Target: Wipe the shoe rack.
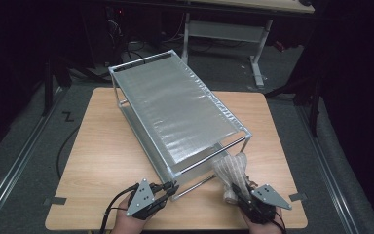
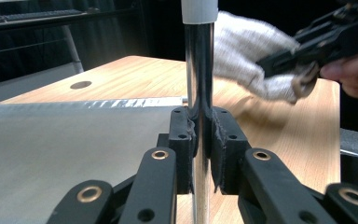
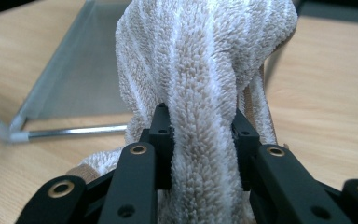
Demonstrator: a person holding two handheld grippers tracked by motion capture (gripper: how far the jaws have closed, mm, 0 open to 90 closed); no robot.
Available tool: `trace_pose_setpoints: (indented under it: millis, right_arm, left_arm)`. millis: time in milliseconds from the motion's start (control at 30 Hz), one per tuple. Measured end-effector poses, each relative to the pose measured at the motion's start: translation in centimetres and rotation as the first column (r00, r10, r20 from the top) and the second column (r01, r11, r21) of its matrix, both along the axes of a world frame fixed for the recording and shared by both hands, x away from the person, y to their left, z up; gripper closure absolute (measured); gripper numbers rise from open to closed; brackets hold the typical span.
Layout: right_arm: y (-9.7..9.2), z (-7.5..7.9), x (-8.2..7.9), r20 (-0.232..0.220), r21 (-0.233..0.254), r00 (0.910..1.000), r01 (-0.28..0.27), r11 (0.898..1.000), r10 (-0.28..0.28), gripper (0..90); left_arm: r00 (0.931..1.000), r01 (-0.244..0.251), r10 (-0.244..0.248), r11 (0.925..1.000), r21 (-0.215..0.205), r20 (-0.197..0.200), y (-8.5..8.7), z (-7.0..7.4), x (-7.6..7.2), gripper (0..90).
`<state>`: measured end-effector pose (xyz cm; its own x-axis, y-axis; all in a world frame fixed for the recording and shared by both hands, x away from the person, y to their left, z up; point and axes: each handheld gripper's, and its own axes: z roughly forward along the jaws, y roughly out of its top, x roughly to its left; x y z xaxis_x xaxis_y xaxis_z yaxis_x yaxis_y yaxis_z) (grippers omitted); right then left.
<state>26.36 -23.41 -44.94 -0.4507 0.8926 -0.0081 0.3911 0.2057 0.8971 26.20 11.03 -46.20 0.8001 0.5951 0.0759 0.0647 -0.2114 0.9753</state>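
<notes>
Two-tier metal rack (image 1: 175, 105) standing askew on wooden table (image 1: 102, 146), near end toward the person. Left gripper (image 1: 169, 187) closed on chrome upright post (image 2: 198, 70) at the rack's near left corner, jaws pinching the tube from both sides just above table level; judged a steadying hold, keeping the light frame from sliding or tipping while the other hand works. Right gripper (image 3: 200, 140) clamped on bunched towel (image 3: 200, 60), pads sunk into the pile on either side of a thick fold, the rest of the cloth standing up beyond the jaws and draping back around them. Towel located at the rack's near right corner (image 1: 233, 170), touching or just beside the lower cross rod (image 1: 195, 186), lifted partly clear of the table; whether it rests on the rod, not determinable. Grip taken mid-bundle, likely so that the cloth can be carried as one mass toward a shelf or dragged along the bars as a wipe. Materials: post and rods polished and mirror-bright, round in section, joined by white plastic corner sleeves (image 2: 198, 10); shelves flat, rectangular, of silvery-grey sheet with a faint sheen; towel of looped terry, beige with paler stripes, soft and shapeless; tabletop of pale wood-grain laminate, smooth, with rounded corners; grippers matt black, linked arms with brass-coloured pivots.
</notes>
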Motion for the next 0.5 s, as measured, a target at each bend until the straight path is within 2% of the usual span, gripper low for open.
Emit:
trace_pose_setpoints:
  millis: [100,233,333,500]
  right_arm:
    - [-0.8,1.3,-0.8,0.048,0.039,0.9985,0.023,0.999,-0.025,69.4]
    - [-1.3,2.7,-1.6,0.107,0.05,0.9934,0.037,0.998,-0.042,69.3]
    - [-1.3,4.0,-2.0,0.158,0.062,0.9861,0.042,0.997,-0.052,69.0]
    - [-0.3,6.1,-2.3,0.229,0.087,0.9733,-0.002,0.996,-0.018,68.6]
  left_arm:
    - [1.0,0.004,-0.004,1.0,-0.002,-0.001,-0.1,0.0,0.1,80.1]
    - [1.0,0.002,-0.002,1.0,-0.002,0.002,-0.2,0.0,0.0,80.0]
    - [1.0,-0.003,0.003,1.0,-0.002,0.0,-0.1,0.0,0.0,80.0]
    - [0.9996,-0.028,0.028,0.9996,-0.002,0.0,0.1,0.0,-0.3,80.0]
